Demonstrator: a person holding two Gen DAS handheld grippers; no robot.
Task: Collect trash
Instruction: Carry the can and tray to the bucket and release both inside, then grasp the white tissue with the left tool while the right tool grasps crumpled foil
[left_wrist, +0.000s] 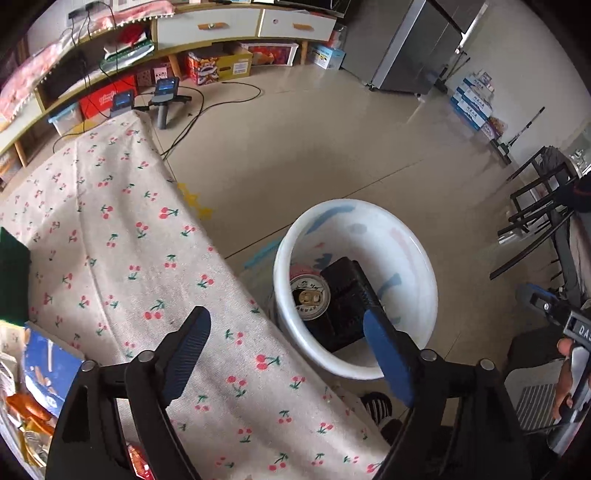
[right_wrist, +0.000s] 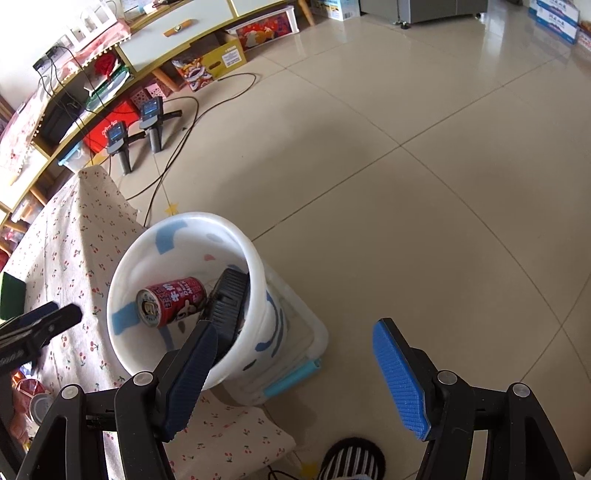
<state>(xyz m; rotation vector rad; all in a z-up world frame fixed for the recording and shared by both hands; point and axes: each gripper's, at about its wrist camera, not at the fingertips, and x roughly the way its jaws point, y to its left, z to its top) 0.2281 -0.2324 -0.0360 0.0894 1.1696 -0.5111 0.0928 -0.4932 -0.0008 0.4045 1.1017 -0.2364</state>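
Left-wrist view: the left gripper (left_wrist: 291, 350) points steeply down over the edge of a surface (left_wrist: 122, 236) draped with a cherry-print cloth. Its fingers (left_wrist: 186, 354) stand spread wide with nothing between them; one finger hangs over the cloth, the other over the bucket.

A white bucket (left_wrist: 402, 236) with blue and pink marks stands on the tiled floor (left_wrist: 332, 147) just beside the surface edge. Inside it lie a red drink can (left_wrist: 309, 293) on its side, opened top toward the camera, and a black ribbed box (left_wrist: 345, 295) touching the can.

Snack wrappers (left_wrist: 33, 410) lie at the near left corner of the surface, with a blue packet (left_wrist: 48, 373) beside them. A dark green item (left_wrist: 13, 273) sits at the left edge.

Right-wrist view: the right gripper (right_wrist: 299, 373) is held over the floor just right of the bucket (right_wrist: 236, 354). Its fingers (right_wrist: 399, 376) are apart and hold nothing. A striped slipper (right_wrist: 351, 461) shows at the bottom edge. The person's hand (left_wrist: 565, 380) on the right gripper's handle appears at the right margin of the left-wrist view.
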